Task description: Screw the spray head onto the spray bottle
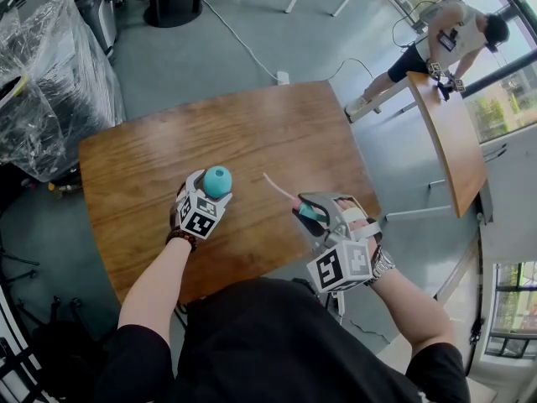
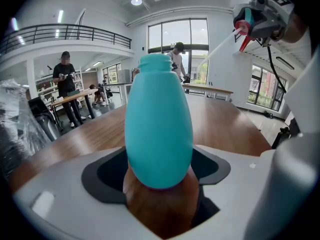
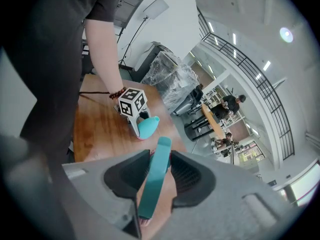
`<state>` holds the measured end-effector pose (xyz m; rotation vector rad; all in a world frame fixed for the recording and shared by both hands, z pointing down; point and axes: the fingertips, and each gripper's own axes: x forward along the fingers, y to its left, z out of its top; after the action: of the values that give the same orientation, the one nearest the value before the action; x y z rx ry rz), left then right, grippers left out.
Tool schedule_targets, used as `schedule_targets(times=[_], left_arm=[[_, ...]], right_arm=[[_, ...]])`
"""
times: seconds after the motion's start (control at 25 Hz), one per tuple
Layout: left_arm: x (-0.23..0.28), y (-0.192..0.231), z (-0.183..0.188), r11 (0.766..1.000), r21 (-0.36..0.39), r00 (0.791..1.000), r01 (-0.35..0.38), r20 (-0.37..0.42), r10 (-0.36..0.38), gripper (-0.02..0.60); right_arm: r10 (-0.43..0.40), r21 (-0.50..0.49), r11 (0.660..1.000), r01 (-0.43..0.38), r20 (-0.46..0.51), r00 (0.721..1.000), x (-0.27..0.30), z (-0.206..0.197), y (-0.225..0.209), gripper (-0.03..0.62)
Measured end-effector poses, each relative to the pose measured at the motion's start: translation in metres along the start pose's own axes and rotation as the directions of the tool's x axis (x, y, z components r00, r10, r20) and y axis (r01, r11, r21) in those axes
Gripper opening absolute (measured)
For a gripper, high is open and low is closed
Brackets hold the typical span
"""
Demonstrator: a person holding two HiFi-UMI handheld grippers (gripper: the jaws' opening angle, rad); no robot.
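Note:
A teal egg-shaped spray bottle (image 1: pixel 217 180) (image 2: pixel 158 129) stands upright on the brown wooden table (image 1: pixel 252 128), its open neck at the top. My left gripper (image 1: pixel 210 195) (image 2: pixel 157 176) is shut on its lower belly, one dark pad against each side. My right gripper (image 1: pixel 309 213) (image 3: pixel 156 171) hovers to the right of the bottle, shut on the spray head (image 1: pixel 307 211); the teal trigger (image 3: pixel 154 181) sits between the pads. The head's white dip tube (image 1: pixel 277 186) points toward the bottle. The left gripper view shows the head's red nozzle (image 2: pixel 243 28) up at the right.
Plastic-wrapped equipment (image 1: pixel 42 82) stands off the table's left end. A second wooden table (image 1: pixel 453 141) is at the right, with a person (image 1: pixel 449 36) leaning at it. A power strip (image 1: pixel 283 78) and cable lie on the floor behind.

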<state>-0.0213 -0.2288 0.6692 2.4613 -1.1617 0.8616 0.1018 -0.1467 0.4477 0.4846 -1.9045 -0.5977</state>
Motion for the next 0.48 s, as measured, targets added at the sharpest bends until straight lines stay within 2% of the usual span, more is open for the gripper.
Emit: schedule_targets(times=[0.2,0.32,0.48], left_arm=[[-0.012,-0.014,0.011,0.998,0.051,1.0,0.028,-0.004,-0.028,0.411],[-0.023,-0.026,0.017,0.99,0.136,0.999,0.041,-0.037,-0.037,0.407],[-0.033,-0.033,0.013,0.964,0.261,0.992,0.049,-0.121,-0.017,0.403]], right_arm=[[0.054,0.05,0.997,-0.057,0.058,0.997,-0.006,0.016,0.006,0.123],[0.089,0.065,0.993,-0.096,0.105,0.991,-0.012,0.031,0.005,0.123],[0.126,0.023,0.991,-0.131,0.131,0.983,-0.019,0.05,0.005,0.123]])
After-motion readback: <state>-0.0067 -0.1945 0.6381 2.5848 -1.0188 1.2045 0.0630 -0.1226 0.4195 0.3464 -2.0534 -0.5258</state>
